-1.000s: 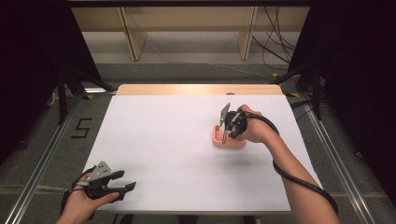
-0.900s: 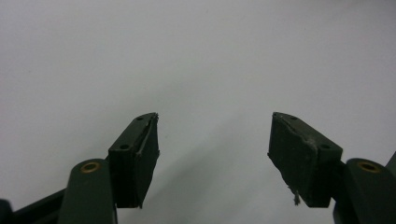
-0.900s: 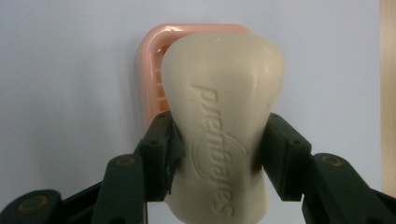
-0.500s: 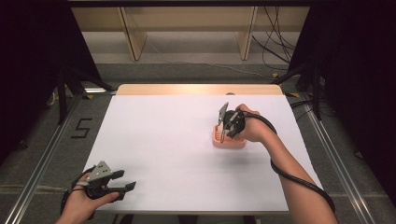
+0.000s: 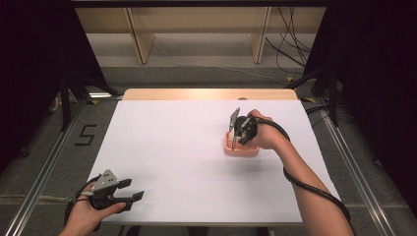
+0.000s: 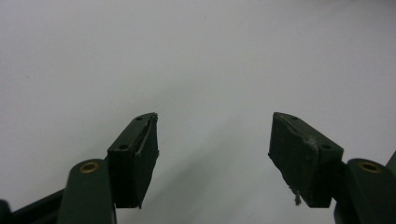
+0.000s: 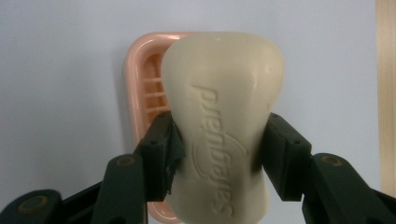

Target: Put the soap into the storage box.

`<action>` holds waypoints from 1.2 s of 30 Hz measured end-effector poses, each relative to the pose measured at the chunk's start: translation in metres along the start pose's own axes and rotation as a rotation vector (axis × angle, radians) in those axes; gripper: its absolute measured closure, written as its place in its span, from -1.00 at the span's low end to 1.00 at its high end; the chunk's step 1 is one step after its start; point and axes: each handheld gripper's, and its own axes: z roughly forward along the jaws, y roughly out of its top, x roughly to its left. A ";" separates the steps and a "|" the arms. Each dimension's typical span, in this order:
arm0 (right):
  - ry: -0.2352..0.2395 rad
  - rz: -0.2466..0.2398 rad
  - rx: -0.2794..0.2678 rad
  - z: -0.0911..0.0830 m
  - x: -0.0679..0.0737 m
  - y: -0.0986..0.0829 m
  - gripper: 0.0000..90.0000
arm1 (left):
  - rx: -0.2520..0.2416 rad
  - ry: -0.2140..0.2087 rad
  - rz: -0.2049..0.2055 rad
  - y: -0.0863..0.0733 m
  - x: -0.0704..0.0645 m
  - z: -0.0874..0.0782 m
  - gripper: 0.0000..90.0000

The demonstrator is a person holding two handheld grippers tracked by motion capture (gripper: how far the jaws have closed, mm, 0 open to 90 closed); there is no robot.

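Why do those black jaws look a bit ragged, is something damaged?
Yes, slightly: the pads on the left gripper look chipped and frayed. The right gripper clamps the soap bar over its pink dish.

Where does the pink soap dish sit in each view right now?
High view: the pink soap dish lies right of centre on the white table, under the right gripper.
Right gripper view: the dish is left of centre, beneath the soap bar clamped between the jaws.
Left gripper view: white table ahead of the open left gripper, no dish.
Shared landmark: the white table.
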 end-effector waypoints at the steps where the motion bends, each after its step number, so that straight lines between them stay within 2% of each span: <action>1: -0.003 -0.018 0.000 0.000 -0.001 0.000 0.12 | -0.001 0.002 0.000 0.000 0.000 0.000 -0.28; 2: -0.002 -0.014 0.003 0.001 -0.001 0.000 0.12 | -0.004 0.002 -0.003 0.000 0.000 0.000 -0.28; 3: -0.005 0.023 0.016 0.000 0.000 0.000 0.12 | -0.004 0.004 -0.002 0.000 0.000 0.000 -0.28; 4: -0.008 0.006 0.002 0.001 -0.001 -0.001 0.12 | -0.005 0.002 -0.003 0.000 0.000 0.000 -0.28; 5: 0.002 0.010 0.007 0.001 -0.001 0.000 0.12 | -0.001 -0.001 -0.002 0.000 0.000 0.000 -0.28; 6: -0.003 -0.016 -0.004 0.002 -0.003 0.000 0.12 | 0.001 -0.002 0.000 0.000 0.000 -0.001 -0.28; 7: -0.004 0.017 0.009 0.002 -0.002 -0.001 0.12 | 0.001 -0.007 -0.007 0.000 0.000 -0.001 -0.28; 8: -0.001 0.029 0.018 0.002 -0.001 -0.001 0.12 | -0.002 -0.006 -0.008 0.000 0.000 -0.001 -0.28; 10: 0.003 -0.007 0.000 0.004 -0.003 0.000 0.12 | 0.000 -0.006 -0.008 0.000 0.000 0.000 -0.28; 11: -0.005 0.002 -0.001 0.005 -0.003 0.000 0.12 | -0.001 0.000 0.000 0.000 0.000 0.000 -0.28; 13: 0.007 0.027 0.017 0.006 -0.002 -0.001 0.12 | 0.008 -0.003 0.005 0.000 0.000 -0.001 -0.28; 15: 0.017 -0.001 0.008 0.008 -0.003 0.000 0.12 | 0.000 -0.004 -0.006 0.000 0.000 0.000 -0.28; 17: 0.024 -0.001 0.014 0.010 -0.003 -0.001 0.12 | -0.005 0.002 -0.004 0.000 0.000 0.000 -0.28; 19: 0.024 0.028 0.021 0.010 -0.001 -0.002 0.12 | 0.002 0.006 -0.001 0.000 0.000 0.000 -0.28; 20: 0.025 0.009 0.014 0.012 -0.003 -0.003 0.12 | 0.009 0.000 0.016 0.000 0.001 -0.001 -0.28; 21: 0.025 0.022 0.014 0.011 -0.002 -0.003 0.12 | 0.011 0.006 0.034 0.001 0.002 -0.001 -0.28; 22: 0.029 0.041 0.023 0.011 -0.001 -0.003 0.12 | 0.001 0.001 0.003 0.000 0.000 0.000 -0.28; 23: 0.029 0.024 0.021 0.012 -0.003 -0.004 0.12 | -0.001 -0.002 0.001 0.000 0.000 0.000 -0.28; 24: 0.027 0.027 0.014 0.013 -0.003 -0.004 0.12 | 0.004 0.000 0.001 0.000 0.000 -0.001 -0.28; 25: 0.032 0.071 0.013 0.013 0.000 -0.004 0.12 | 0.005 0.004 0.001 0.000 0.000 -0.001 -0.28; 27: 0.037 0.050 0.007 0.014 -0.002 -0.004 0.12 | 0.017 0.010 0.017 0.000 0.001 -0.002 -0.28; 28: 0.028 0.039 0.021 0.013 -0.002 -0.004 0.12 | 0.008 0.002 0.013 0.000 0.001 -0.001 -0.28; 29: 0.034 0.067 0.016 0.013 0.000 -0.003 0.12 | 0.007 0.005 0.013 0.000 0.001 -0.001 -0.28; 30: 0.039 0.046 0.009 0.015 -0.002 -0.003 0.12 | -0.009 0.003 -0.004 0.000 0.000 0.000 -0.28; 31: 0.046 0.043 0.003 0.016 -0.002 -0.003 0.12 | -0.003 0.004 -0.003 0.000 0.000 0.000 -0.28; 33: 0.046 0.026 -0.001 0.018 -0.002 -0.002 0.12 | -0.003 0.000 -0.001 0.000 0.000 0.000 -0.28; 34: 0.050 0.022 0.001 0.019 -0.002 -0.002 0.12 | 0.016 0.007 0.018 0.000 0.001 -0.001 -0.28; 36: 0.048 0.017 -0.005 0.020 -0.003 -0.002 0.12 | 0.011 0.000 0.016 0.000 0.001 -0.001 -0.28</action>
